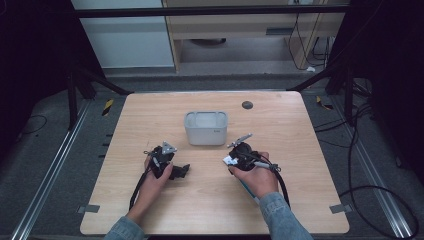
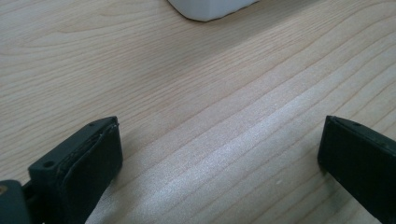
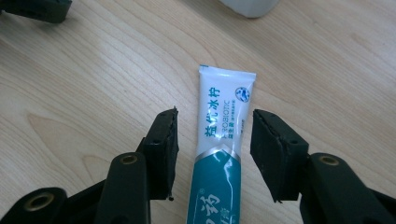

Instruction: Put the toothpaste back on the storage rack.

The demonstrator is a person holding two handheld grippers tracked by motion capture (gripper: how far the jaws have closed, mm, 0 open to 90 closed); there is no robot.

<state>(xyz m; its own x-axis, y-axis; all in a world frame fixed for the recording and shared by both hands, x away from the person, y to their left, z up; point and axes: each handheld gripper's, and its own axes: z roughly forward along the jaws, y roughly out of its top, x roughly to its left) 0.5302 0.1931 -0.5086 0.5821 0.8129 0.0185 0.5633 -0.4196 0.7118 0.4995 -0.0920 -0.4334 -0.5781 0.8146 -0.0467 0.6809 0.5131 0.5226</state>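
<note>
A: High view first. Two hand-held tools low on the wooden table, grey bin just beyond and between them. Right gripper over a toothpaste tube, mostly hidden under the hand.

B: Left gripper view: left gripper spread wide over bare wood, nothing in it.

A: Right gripper view: jaws either side of the tube, small gaps left, not yet pinching.

B: Likely risk: slick rounded tube squirting out or twisting if clamped off-centre.
</note>
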